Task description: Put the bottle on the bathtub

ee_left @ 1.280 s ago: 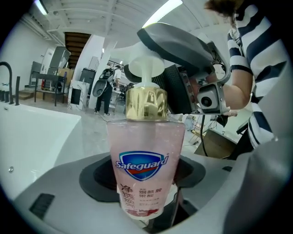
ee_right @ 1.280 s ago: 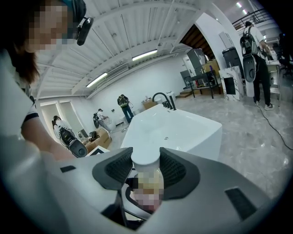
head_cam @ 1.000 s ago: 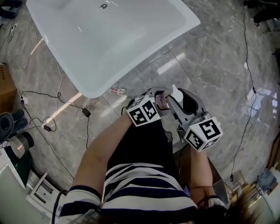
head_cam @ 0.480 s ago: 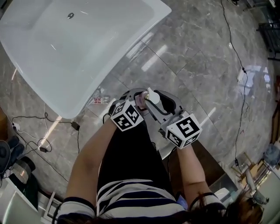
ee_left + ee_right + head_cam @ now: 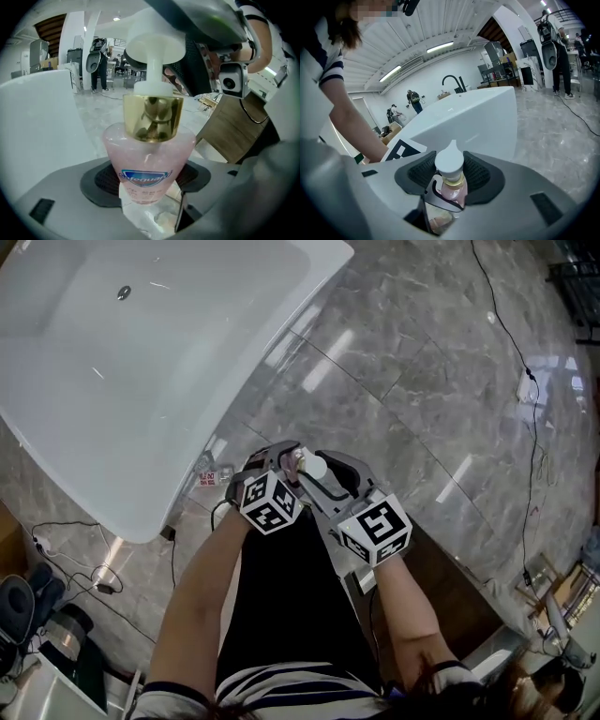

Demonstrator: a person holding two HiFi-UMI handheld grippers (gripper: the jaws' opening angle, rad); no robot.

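Note:
A pink soap bottle [image 5: 302,463] with a gold collar and a white pump head is held upright between both grippers, over the marble floor just off the corner of the white bathtub [image 5: 253,381]. My left gripper [image 5: 286,457] is shut on the bottle's pink body [image 5: 149,164], its dark pads [image 5: 101,180] pressed to both sides. My right gripper [image 5: 323,467] comes in from the other side and is shut on the bottle at its pump head [image 5: 450,161]. The tub's wall [image 5: 483,117] rises close behind it.
Grey marble floor [image 5: 422,381] surrounds the tub. A small labelled pack [image 5: 208,474] lies at the tub's foot. Cables run at the left [image 5: 94,573] and the right [image 5: 511,343], with a socket block [image 5: 530,385]. A wooden board [image 5: 459,601] lies at the lower right. People stand far off.
Both grippers have sunk together with the bottle held between them, and they look smaller from the head view. The tub has shifted left in that view.

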